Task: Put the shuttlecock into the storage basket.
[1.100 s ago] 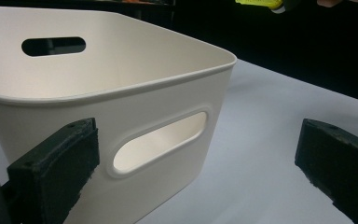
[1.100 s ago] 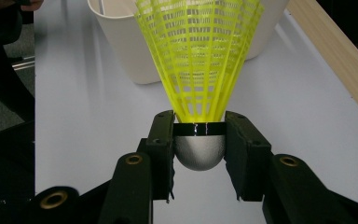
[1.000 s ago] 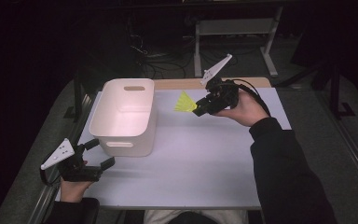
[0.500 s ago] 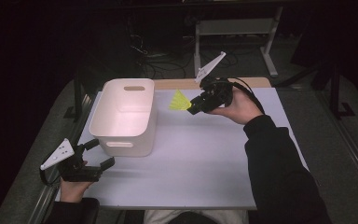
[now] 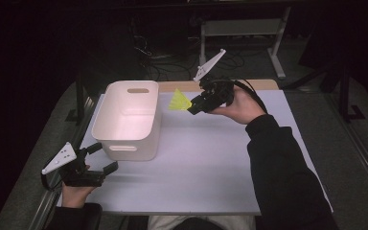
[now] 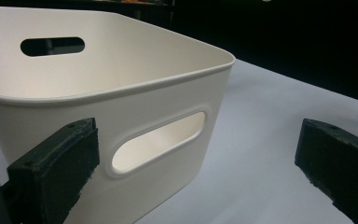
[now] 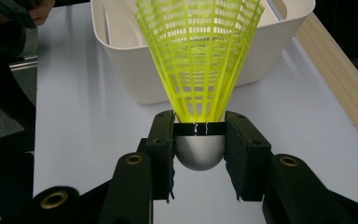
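Since a second ago, the yellow shuttlecock (image 7: 199,60) has travelled with my right hand a little toward the white bin (image 5: 130,120) and now hangs in the air just off its far right corner, skirt pointing at the rim, clear of the surface (image 5: 211,158). My right fingers (image 7: 199,140) are clamped on its rounded grey cork, one pad on each side, and that grip has not altered. I judge the carry to be nearly over: a short reach further would put the shuttlecock above the bin's opening, and letting go would drop it in.

My left fingers (image 5: 98,158) stand wide apart and hold nothing, parked low at the bin's near wall beside its handle slot, as they were before.

From above, my own right gripper hides the cork, so the grip itself reads clearly in the right gripper view alone. There the skirt's top edge is cut off, and it screens much of the bin's inside.
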